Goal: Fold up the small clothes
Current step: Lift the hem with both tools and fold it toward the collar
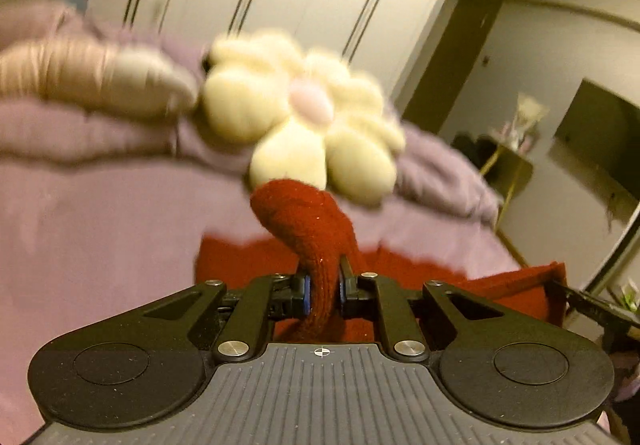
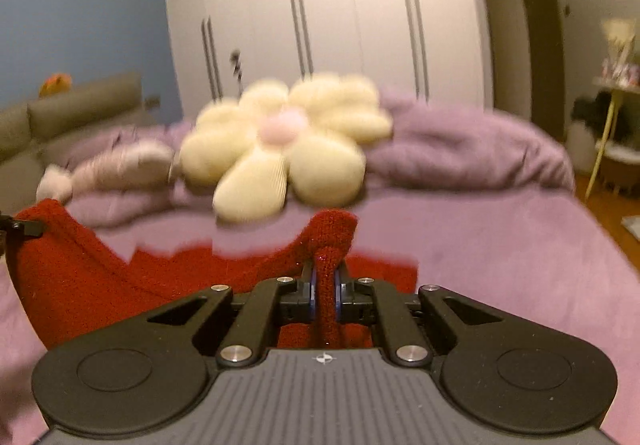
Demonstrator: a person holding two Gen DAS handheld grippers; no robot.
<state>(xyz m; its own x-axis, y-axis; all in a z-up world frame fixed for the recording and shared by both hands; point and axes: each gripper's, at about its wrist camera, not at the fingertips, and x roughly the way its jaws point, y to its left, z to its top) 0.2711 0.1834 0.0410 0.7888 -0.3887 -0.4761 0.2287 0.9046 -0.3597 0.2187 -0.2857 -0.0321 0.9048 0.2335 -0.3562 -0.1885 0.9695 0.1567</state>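
A dark red knitted garment hangs between both grippers above the purple bed. My left gripper is shut on a bunched fold of it, which sticks up past the fingers. My right gripper is shut on another bunched fold of the same garment, which spreads to the left in the right wrist view. The other gripper's tip shows at the right edge of the left wrist view and at the left edge of the right wrist view, each clamped on a garment corner.
A cream flower-shaped cushion lies ahead on the purple bedspread, beside a pinkish plush and a bunched purple duvet. White wardrobe doors stand behind the bed. A small side table is at the right.
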